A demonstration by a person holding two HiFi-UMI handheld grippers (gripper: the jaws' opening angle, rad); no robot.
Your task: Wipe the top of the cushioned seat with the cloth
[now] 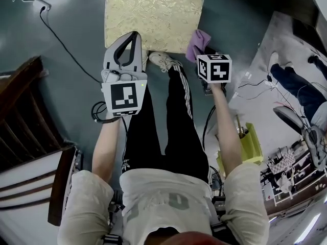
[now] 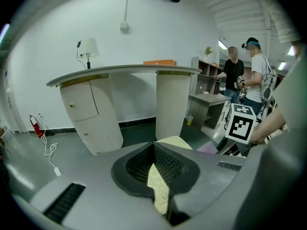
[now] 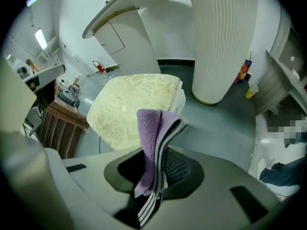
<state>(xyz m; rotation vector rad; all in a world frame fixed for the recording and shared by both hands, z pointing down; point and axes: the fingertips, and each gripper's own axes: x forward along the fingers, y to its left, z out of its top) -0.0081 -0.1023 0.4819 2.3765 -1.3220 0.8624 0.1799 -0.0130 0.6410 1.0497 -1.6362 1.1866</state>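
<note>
Looking down in the head view, the cushioned seat (image 1: 153, 19) stands on the floor (image 1: 71, 80), its pale gold patterned top bare. The left gripper (image 1: 134, 37) points at the seat's near edge, toward the left corner. The right gripper (image 1: 203, 51) is at the near right corner, with the purple cloth (image 1: 197, 39) bunched at its tip. Whether the cloth touches the seat cannot be told from here.

In the left gripper view, the jaw tips meet with nothing between them. A narrow slit behind the tips shows the seat's gold fabric below. Past the tips lies a corner of the seat, and the cloth and the right gripper's marker cube are to the right.

In the right gripper view, the jaws are clamped on the folded cloth, which stands up above the tips and shows a grey-and-white striped edge. The seat lies beyond it, clear of the cloth, and a ribbed white column (image 3: 220, 42) rises from the floor behind the seat.
</note>
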